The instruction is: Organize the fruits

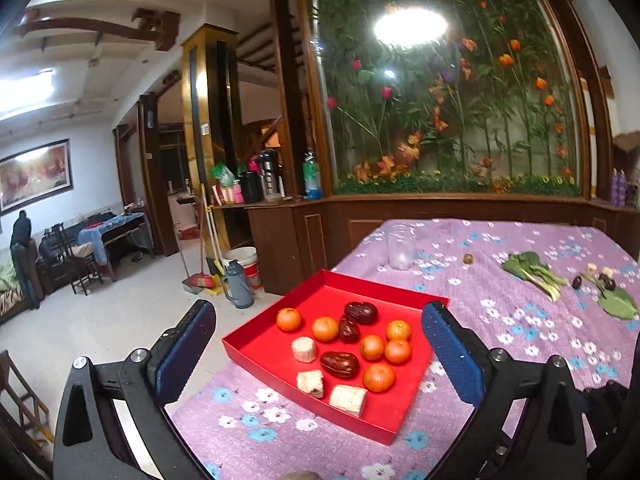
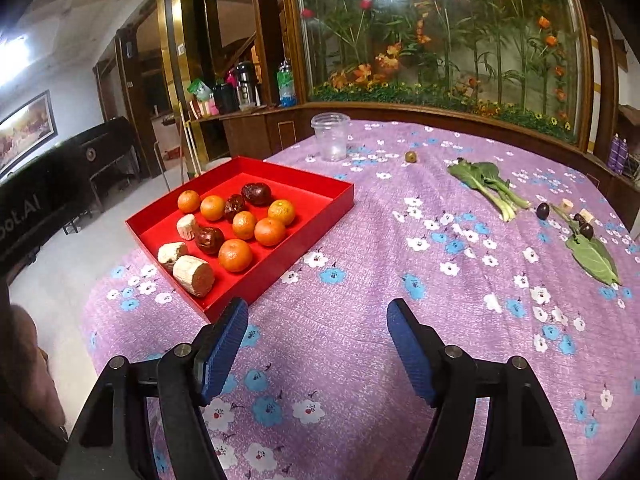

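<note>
Blue-padded fingers of the right gripper (image 2: 316,344) are seen spread wide over the flowered tabletop (image 2: 360,360), with nothing held between them. The left gripper (image 1: 316,344) is likewise spread and empty, and is held just above the near edge of the red tray (image 1: 360,280).

Inside the tray, six oranges (image 2: 235,255), three dark red dates (image 2: 209,239) and three pale cut stalk pieces (image 2: 195,275) are counted. Loose on the cloth, well apart from the tray, are found one small green-brown fruit (image 2: 411,156), three dark round fruits (image 2: 542,211) near two small pale chunks (image 2: 565,204), one bunch of leafy greens (image 2: 486,184), one single leaf (image 2: 592,258) and one clear plastic cup (image 2: 330,136).

The gathering step is judged to be well advanced, since most fruit is already collected in the tray and only the scattered pieces at the far right are left. For the next move, a reach by the right gripper across the cloth toward those dark fruits is probably called for, with the fingers closed gently, as small round fruit may be expected to roll away.
</note>
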Demonstrator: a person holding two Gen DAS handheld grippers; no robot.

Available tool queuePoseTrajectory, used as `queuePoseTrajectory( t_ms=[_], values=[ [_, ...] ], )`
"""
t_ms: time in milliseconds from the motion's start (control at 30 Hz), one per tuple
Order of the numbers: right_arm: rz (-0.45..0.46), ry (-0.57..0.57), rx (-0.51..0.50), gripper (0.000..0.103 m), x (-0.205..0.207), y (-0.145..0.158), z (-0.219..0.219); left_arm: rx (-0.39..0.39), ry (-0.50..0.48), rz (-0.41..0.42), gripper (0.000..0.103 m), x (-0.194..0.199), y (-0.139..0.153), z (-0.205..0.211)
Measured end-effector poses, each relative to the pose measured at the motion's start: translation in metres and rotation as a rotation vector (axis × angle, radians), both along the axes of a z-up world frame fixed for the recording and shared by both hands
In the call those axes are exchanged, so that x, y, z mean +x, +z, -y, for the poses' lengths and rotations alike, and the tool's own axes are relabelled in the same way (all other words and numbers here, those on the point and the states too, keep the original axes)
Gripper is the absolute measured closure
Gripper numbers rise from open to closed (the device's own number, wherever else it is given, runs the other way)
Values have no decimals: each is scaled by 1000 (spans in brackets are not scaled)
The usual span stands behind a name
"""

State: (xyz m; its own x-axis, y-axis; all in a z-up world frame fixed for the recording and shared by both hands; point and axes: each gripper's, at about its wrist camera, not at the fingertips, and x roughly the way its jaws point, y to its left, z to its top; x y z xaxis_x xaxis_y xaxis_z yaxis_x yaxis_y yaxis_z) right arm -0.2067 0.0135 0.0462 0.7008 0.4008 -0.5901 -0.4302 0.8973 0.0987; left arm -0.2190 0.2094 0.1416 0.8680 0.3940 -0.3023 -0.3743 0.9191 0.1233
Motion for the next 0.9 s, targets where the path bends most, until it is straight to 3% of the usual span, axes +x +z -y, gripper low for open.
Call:
queuePoseTrajectory(
  t_ms=[100, 233, 500, 900],
  values=[
    [17, 2, 9, 23, -4, 2, 2, -78, -58, -62, 0, 6, -3, -1],
    [39, 3, 7, 20, -10, 5, 1, -91, -39, -118, 0, 13, -13, 0],
    [38, 6, -16, 16, -10, -1, -6, -200, -56, -225, 0, 28, -37, -15],
    [51, 54, -109, 13, 0, -4, -40, -322, -39, -305, 0, 42, -63, -47]
  ],
)
